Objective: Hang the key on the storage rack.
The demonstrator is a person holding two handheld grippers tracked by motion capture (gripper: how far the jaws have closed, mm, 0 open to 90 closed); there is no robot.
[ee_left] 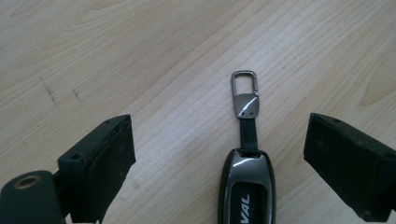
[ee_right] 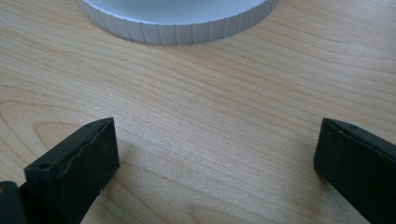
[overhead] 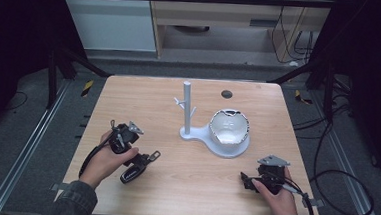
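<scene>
A dark key fob (overhead: 133, 172) with a short strap and a metal clasp (overhead: 153, 156) lies flat on the wooden table (overhead: 194, 178), just by the person's left hand. My left gripper (overhead: 124, 139) is held low over it. In the left gripper view the fob (ee_left: 246, 189) and its clasp (ee_left: 244, 91) lie between the wide-apart jaws, right of centre, and the left gripper (ee_left: 222, 140) is open and touches nothing. A white stand (overhead: 186, 107) with small pegs rises mid-table. My right gripper (overhead: 249, 181) rests open at the front right; the right gripper (ee_right: 218, 140) has only bare wood between its jaws.
The stand's white base (overhead: 204, 137) spreads right and carries a shiny bowl-like dish (overhead: 230, 127). Its ribbed rim (ee_right: 177, 28) lies just ahead of the right gripper. A round dark grommet (overhead: 227, 94) sits near the table's far edge. Cables trail on the floor to the right.
</scene>
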